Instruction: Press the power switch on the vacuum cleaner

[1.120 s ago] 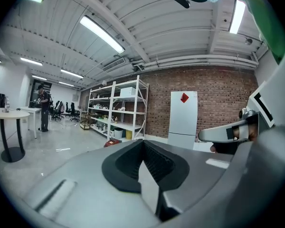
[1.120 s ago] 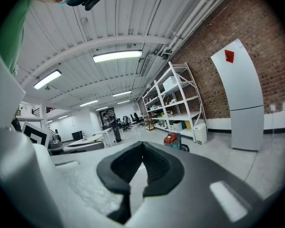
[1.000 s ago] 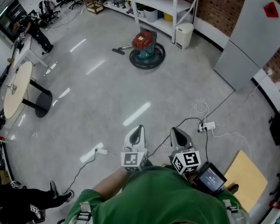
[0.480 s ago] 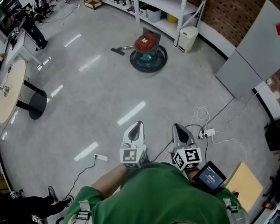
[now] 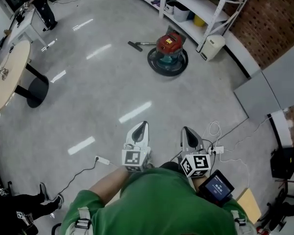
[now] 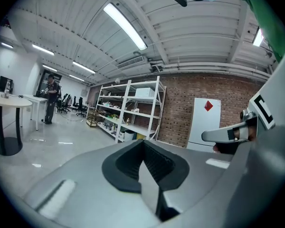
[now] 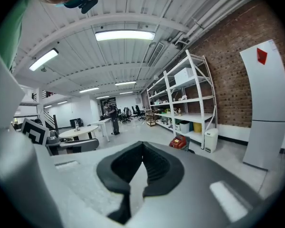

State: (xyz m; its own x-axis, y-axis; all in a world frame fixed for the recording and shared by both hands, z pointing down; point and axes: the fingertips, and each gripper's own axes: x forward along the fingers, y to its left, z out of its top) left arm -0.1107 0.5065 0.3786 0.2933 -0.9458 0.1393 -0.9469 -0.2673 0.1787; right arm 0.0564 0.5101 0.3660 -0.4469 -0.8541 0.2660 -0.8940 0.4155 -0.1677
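Observation:
The vacuum cleaner point(image 5: 169, 45) stands far ahead on the grey floor, with a red top, a teal body and a black hose coiled round its base. Its nozzle point(image 5: 135, 45) lies to its left. No switch can be made out at this distance. The left gripper point(image 5: 141, 127) and right gripper point(image 5: 186, 131) are held side by side close to my chest, both shut and empty, well short of the vacuum. In the right gripper view the vacuum cleaner point(image 7: 180, 142) shows small beyond the shut right gripper point(image 7: 142, 144). The left gripper point(image 6: 143, 141) hides it in its own view.
White shelving point(image 5: 201, 3) and a white bin point(image 5: 213, 47) stand behind the vacuum. A power strip point(image 5: 217, 150) with cables lies on the floor by the right gripper. A round table point(image 5: 9, 73) is at the left, a grey panel point(image 5: 277, 84) at the right, a person point(image 5: 40, 3) far off.
The view has moved forward and swung: the vacuum sits further right in frame and the power strip is nearer. Both grippers stay shut in front of my chest.

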